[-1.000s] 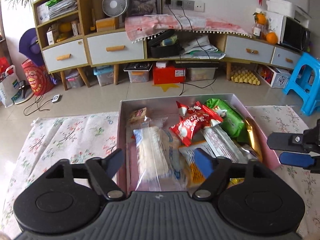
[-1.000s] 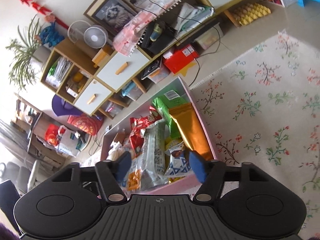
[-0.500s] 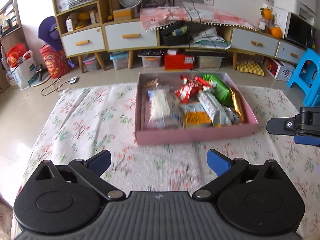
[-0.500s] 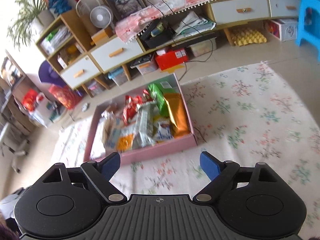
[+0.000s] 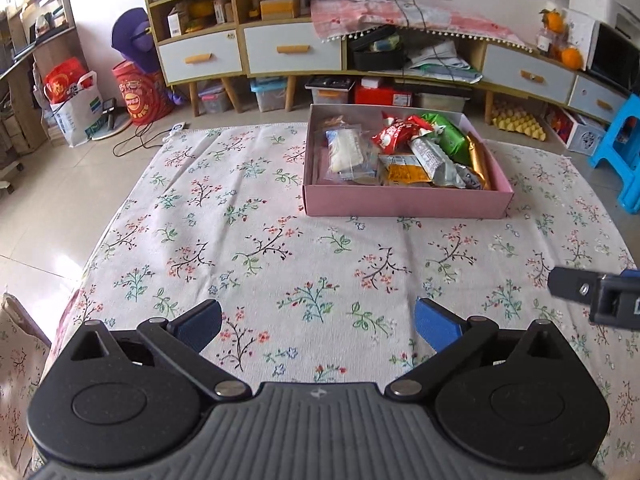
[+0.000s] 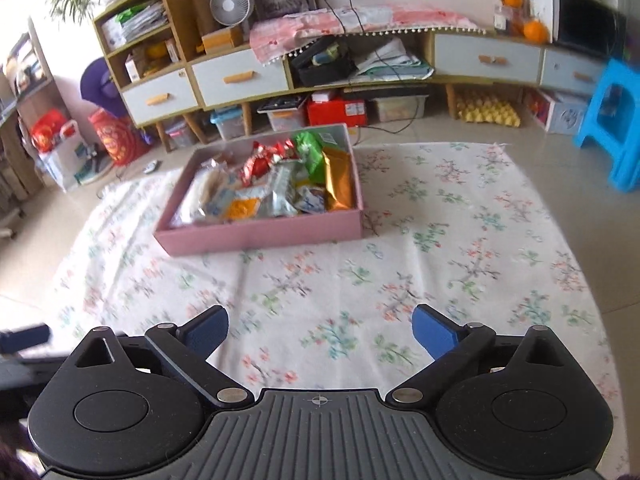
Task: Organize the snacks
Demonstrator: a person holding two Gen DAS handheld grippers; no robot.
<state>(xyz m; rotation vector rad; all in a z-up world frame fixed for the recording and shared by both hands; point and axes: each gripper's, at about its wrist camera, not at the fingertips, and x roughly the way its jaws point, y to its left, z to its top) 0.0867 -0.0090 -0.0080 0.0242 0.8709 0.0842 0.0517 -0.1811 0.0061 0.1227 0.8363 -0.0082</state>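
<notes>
A pink box (image 5: 404, 202) (image 6: 260, 236) sits on the floral tablecloth (image 5: 240, 240), filled with several snack packets: a red packet (image 5: 394, 134) (image 6: 260, 164), a green one (image 5: 450, 136) (image 6: 310, 152), a gold one (image 5: 478, 160) (image 6: 338, 178) and a clear bag of white snacks (image 5: 344, 152). My left gripper (image 5: 318, 326) hovers open over bare cloth, well short of the box, nothing between its fingers. My right gripper (image 6: 320, 330) is also back from the box, its jaws still opening with nothing between them. Its tip shows at the right edge of the left wrist view.
Behind the table stands a low cabinet with white drawers (image 5: 292, 50) (image 6: 240, 76), storage bins beneath it. A blue stool (image 5: 618, 148) (image 6: 612, 124) is at the right. Bags (image 5: 72, 96) sit on the floor at the left. Table edges fall away left and right.
Both grippers have pulled back from over the box toward the near side of the table, and their jaws have spread wider. The right gripper's view has rolled level.
</notes>
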